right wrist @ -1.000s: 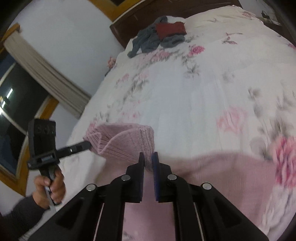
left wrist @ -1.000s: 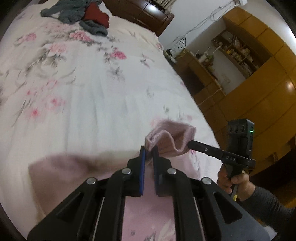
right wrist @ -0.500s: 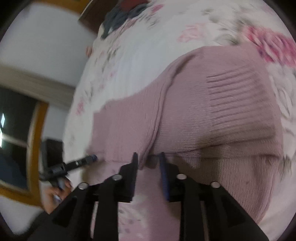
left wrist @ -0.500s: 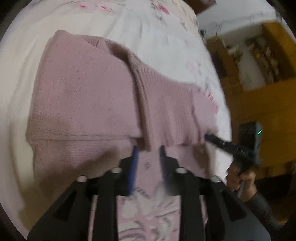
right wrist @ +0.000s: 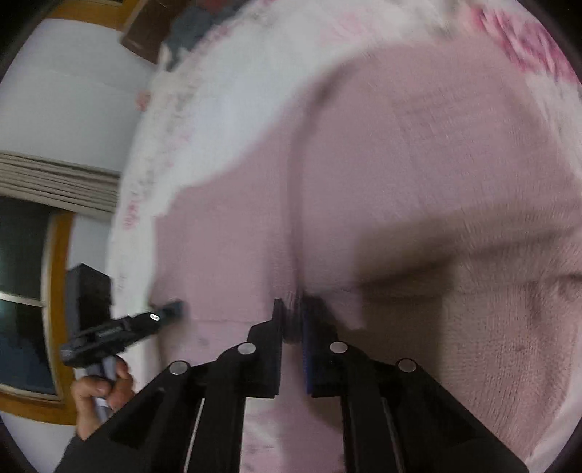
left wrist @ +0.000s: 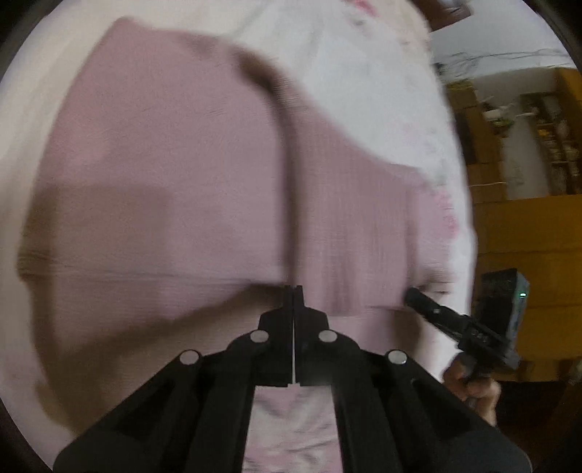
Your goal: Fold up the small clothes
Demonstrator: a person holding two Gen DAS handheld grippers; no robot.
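A pink knitted sweater (left wrist: 174, 174) lies spread on the white floral bedspread (left wrist: 371, 72), with a folded flap (left wrist: 349, 218) laid over its right part. My left gripper (left wrist: 293, 291) is shut, its tips pressed together at the sweater's near edge, with no fabric visible between them. The right gripper (left wrist: 418, 300) touches the flap's right corner. In the right wrist view, the right gripper (right wrist: 291, 320) is shut on a bit of the sweater (right wrist: 418, 145) at its near edge. The left gripper (right wrist: 171, 309) rests at the garment's left edge. Both views are motion-blurred.
Wooden cabinets and shelves (left wrist: 527, 145) stand past the bed's right side. A window with a wooden frame (right wrist: 36, 291) and a pleated curtain (right wrist: 54, 178) lie to the left. Dark clothes (right wrist: 189, 29) sit at the far end of the bed by the headboard (right wrist: 145, 32).
Both grippers lowered the pink flap onto the sweater and opened half a second ago. Since then both have closed: the left fully, the right on the near edge.
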